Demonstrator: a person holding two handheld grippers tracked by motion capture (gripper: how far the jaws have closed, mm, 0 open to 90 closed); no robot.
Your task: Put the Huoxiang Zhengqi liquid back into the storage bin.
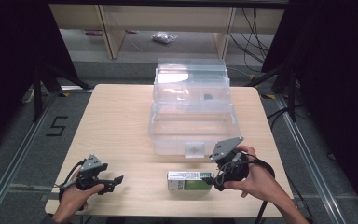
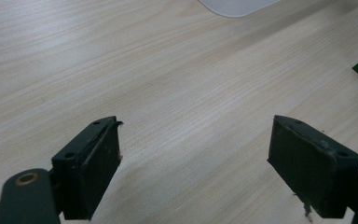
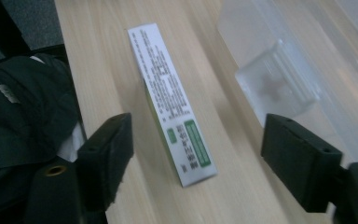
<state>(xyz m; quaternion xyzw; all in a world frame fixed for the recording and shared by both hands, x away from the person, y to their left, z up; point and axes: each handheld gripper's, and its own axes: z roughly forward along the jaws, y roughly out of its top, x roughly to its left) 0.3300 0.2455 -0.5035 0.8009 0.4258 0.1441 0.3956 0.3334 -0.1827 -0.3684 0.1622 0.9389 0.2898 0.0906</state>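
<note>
While the carton still lies loose on the table, these are the points that matter –

Carton: the green-and-white carton [image 1: 189, 180] lies flat on the wooden table [image 1: 116, 126], just in front of the clear storage bin [image 1: 193, 122] and near the bin's front latch [image 1: 194, 150]

Right gripper: the right gripper [image 1: 212, 179] sits at the carton's right end, in front of the bin – its 2 jaws stand wide apart with the carton [image 3: 170, 100] running lengthwise between them, and neither pad presses on it, so nothing is held

Left gripper: the left gripper [image 1: 117, 179] rests low over bare wood, well to the left of the bin's front; its jaws gape and hold nothing

Step in hand: by my reading, grasping the carton to put it in the bin

Doing it well: centre the pads on the carton's 2 long sides, squeeze squarely so it does not twist, and lift high enough to pass the bin's front wall

Hand pose: the right hand [image 1: 256, 179] cups the gripper from the side nearest the person, jaws aimed leftward along the bin's front; the left hand [image 1: 74, 196] holds its gripper level, jaws aimed right
</note>
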